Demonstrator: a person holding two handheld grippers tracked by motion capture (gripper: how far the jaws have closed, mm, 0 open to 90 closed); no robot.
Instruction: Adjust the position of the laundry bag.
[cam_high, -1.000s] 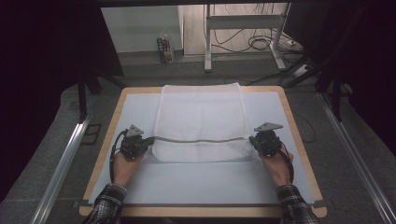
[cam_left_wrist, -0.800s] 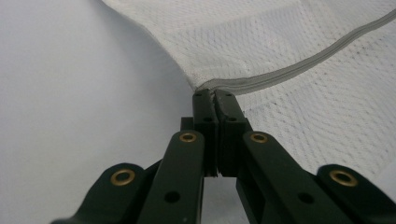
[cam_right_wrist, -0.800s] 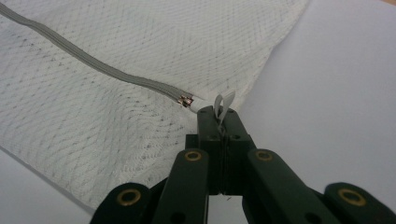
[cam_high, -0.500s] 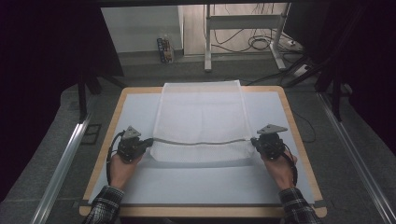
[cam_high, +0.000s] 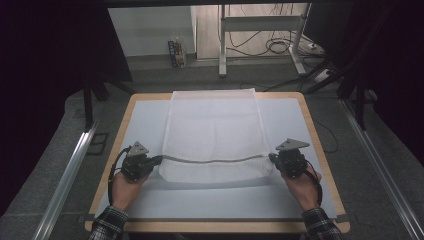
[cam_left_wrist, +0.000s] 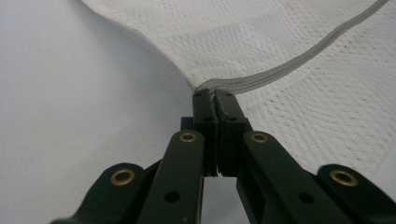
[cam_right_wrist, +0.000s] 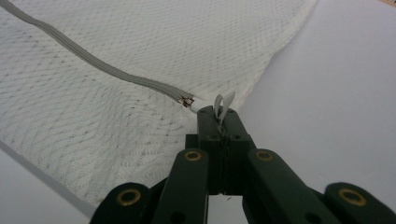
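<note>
- High view: the white mesh bag (cam_high: 214, 135) lies flat down the middle of the table (cam_high: 320, 145), its far edge at the table's far side and its grey zipper (cam_high: 215, 160) running across near me.
- Nothing else sits on the table; a metal stand (cam_high: 260, 35) and loose cables (cam_high: 280, 47) are on the floor beyond, well apart.
- My left gripper (cam_high: 150, 162) is clamped on the bag's left corner, where the zipper (cam_left_wrist: 299, 60) ends at my jaws.
- My right gripper (cam_high: 272, 159) is pinched tight on the small loop (cam_right_wrist: 223, 105) at the bag's (cam_right_wrist: 140, 51) right corner, just past the zipper's (cam_right_wrist: 93, 63) metal end.
</note>
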